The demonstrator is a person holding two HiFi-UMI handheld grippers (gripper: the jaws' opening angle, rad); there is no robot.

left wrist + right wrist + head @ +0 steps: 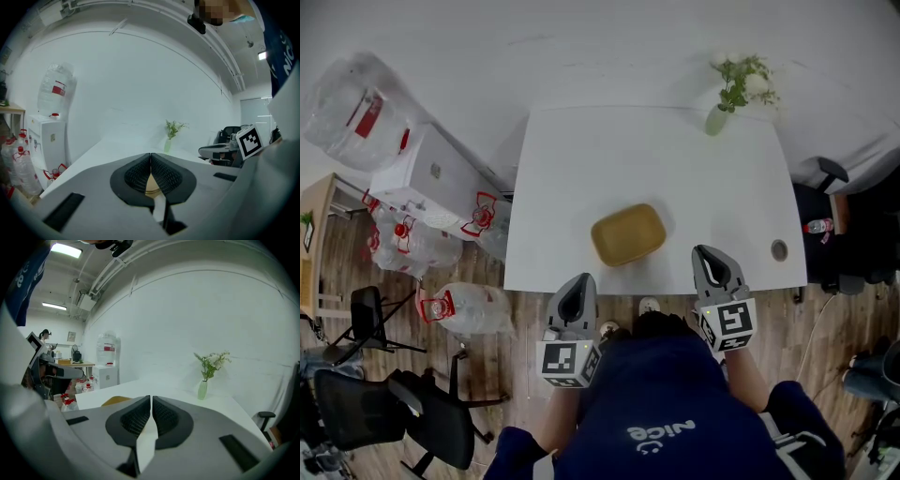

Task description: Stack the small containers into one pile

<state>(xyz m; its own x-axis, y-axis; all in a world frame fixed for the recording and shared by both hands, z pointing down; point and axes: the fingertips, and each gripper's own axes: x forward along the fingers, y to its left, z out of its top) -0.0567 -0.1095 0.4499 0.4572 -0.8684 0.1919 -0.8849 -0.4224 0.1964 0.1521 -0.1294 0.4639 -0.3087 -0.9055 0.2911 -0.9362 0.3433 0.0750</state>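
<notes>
One tan, rounded-rectangle container (627, 233) sits on the white table (581, 169) near its front edge; whether it is a single container or a nested pile I cannot tell. My left gripper (578, 283) hovers at the table's front edge, to the container's lower left, shut and empty. My right gripper (711, 253) is at the front edge to the container's right, also shut with nothing in it. In the left gripper view the jaws (150, 157) meet, and a sliver of the container (151, 185) shows below them. The right gripper view shows closed jaws (151, 400) with the container (115, 401) to their left.
A pale green vase with a plant (719, 116) stands at the table's far right corner. A round cable hole (779, 249) is near the front right. A water dispenser (431, 173) and water bottles (459, 307) stand left of the table, with black chairs (403, 412) beside them.
</notes>
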